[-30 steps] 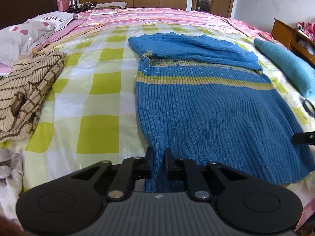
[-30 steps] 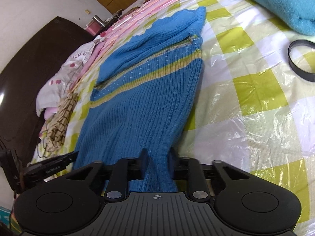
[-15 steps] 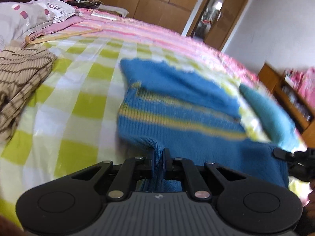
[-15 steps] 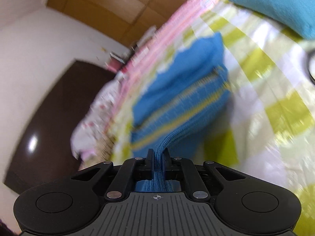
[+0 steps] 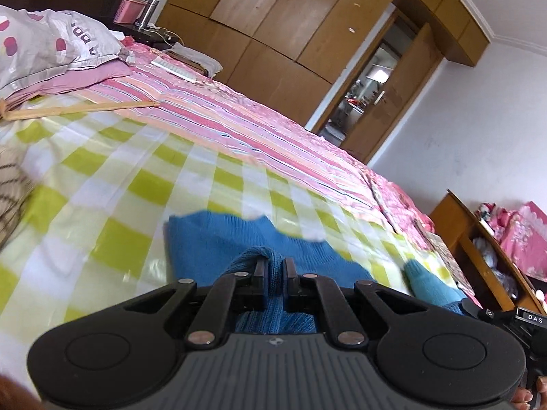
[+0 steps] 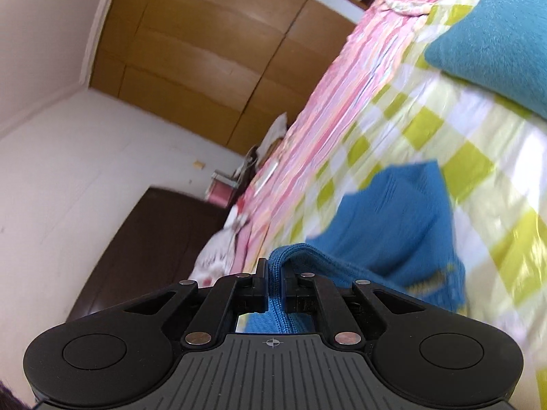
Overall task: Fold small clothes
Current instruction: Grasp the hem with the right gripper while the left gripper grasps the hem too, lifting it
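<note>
Wooden wardrobe doors fill the far wall behind a bed spread with a green-and-white checked plastic sheet, with a pink striped cover beyond it. Much of the right wrist view is smeared by motion blur, so the bedding pattern and the far end of the bed there are hard to read. The blue knit sweater lies on the checked sheet, but most of it is hidden below the black bodies of the two tools; only its far portion and the raised folds caught in the tongs are visible. The left tongs are pressed together on a ridge of the blue knit, lifted off the sheet. The right tongs likewise pinch a bunched fold of the same sweater, whose yellow-striped band peeks out at the lower right of that view. A teal towel-like bundle lies on the bed to the right of the sweater, cut off by the frame edge. At the left edge of the left wrist view, a brown striped garment is only partly seen and blurred. A spotted pillow rests at the head of the bed. On the dark bedside stand sit a pink basket and a metal flask; the basket's contents cannot be made out. An open wooden shelf unit at the right holds pink fabric and small items too blurred to identify.
</note>
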The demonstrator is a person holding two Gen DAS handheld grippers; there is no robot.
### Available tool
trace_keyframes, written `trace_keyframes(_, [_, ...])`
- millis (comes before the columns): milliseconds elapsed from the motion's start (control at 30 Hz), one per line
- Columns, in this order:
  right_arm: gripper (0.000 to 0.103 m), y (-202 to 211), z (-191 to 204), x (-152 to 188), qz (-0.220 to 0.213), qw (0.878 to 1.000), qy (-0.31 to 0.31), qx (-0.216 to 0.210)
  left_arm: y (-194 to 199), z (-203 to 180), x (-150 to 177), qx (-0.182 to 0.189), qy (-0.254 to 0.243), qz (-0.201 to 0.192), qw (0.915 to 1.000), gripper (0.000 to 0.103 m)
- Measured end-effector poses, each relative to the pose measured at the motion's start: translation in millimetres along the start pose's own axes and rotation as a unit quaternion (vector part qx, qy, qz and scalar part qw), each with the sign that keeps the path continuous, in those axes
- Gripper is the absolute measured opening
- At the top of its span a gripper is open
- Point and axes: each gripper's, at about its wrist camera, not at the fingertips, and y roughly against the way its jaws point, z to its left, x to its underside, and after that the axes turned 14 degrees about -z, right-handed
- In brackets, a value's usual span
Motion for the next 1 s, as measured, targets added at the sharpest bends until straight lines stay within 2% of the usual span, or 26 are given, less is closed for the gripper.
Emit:
trace_keyframes(233, [0.007,-51,-28,-20,-0.008,0.999,-0.019,0.042,-57,12,5,-0.027,0.006,0.019,0.9994,0.014])
trace_keyframes(367, [0.008,-75,-38,-21,0.001,0.998,-0.011,0.069,-77,27,7,-0.047,0.037,0.034,0.9976,0.014])
trace_keyframes(500, [0.011,-90,-42,-20,0.013,0.996,0.005,0.088,-89,43,10,-0.067,0.073,0.045,0.994,0.014])
trace_keyframes(600, [0.012,-96,-44,-22,0.015,0.996,0.003,0.093,-90,44,10,-0.07,0.072,0.04,0.9941,0.014])
trace_keyframes(700, [0.02,-97,-44,-23,0.022,0.996,0.001,0.09,-86,40,6,-0.069,0.069,0.025,0.9949,0.014])
trace_keyframes(833, [0.022,-94,-40,-23,0.028,0.996,0.01,0.084,-74,36,-2,-0.077,0.052,-0.002,0.9957,0.015])
trace_keyframes(900, [0.025,-88,-34,-21,0.035,0.996,0.03,0.079,-60,30,-3,-0.074,0.022,-0.014,0.9969,0.016])
trace_keyframes(1000, [0.027,-81,-23,-13,0.054,0.989,0.102,0.088,-38,21,4,-0.075,-0.049,-0.021,0.9958,0.021])
